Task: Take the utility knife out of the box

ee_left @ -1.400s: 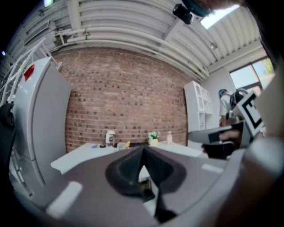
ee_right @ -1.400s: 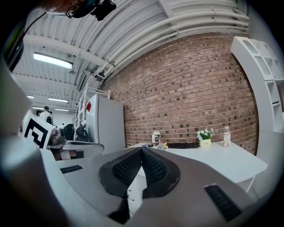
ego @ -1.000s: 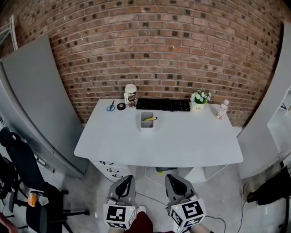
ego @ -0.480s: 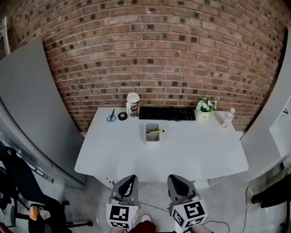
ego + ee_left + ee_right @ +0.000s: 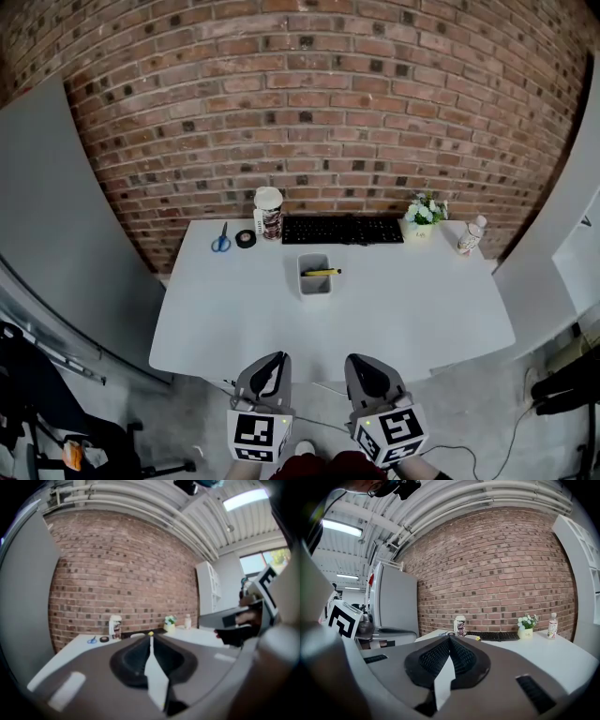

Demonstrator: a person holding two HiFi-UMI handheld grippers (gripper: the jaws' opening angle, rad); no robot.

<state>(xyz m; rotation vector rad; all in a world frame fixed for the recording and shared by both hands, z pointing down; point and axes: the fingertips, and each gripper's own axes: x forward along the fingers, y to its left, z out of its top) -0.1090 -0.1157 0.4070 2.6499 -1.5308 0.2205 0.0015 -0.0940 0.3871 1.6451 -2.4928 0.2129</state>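
both grippers had drawn closer to the table's [image 5: 403, 309] near edge since the earlier frame. the left gripper's [image 5: 277, 358] fingers, nothing between them, were barely apart and opening; the right gripper's [image 5: 360, 360] fingers stood clenched and empty. well ahead, mid-table, the small box [image 5: 314, 289] looked light, so fingers catching its rim might tip or drag it. it held only the yellow utility knife [image 5: 322, 272], lying slantwise with one end over the rim. a keyboard [image 5: 342, 229] lay beyond.

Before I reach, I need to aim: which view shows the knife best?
Head view: it looks down on the yellow knife in the box. The left gripper view and right gripper view show only a small yellow speck of it.
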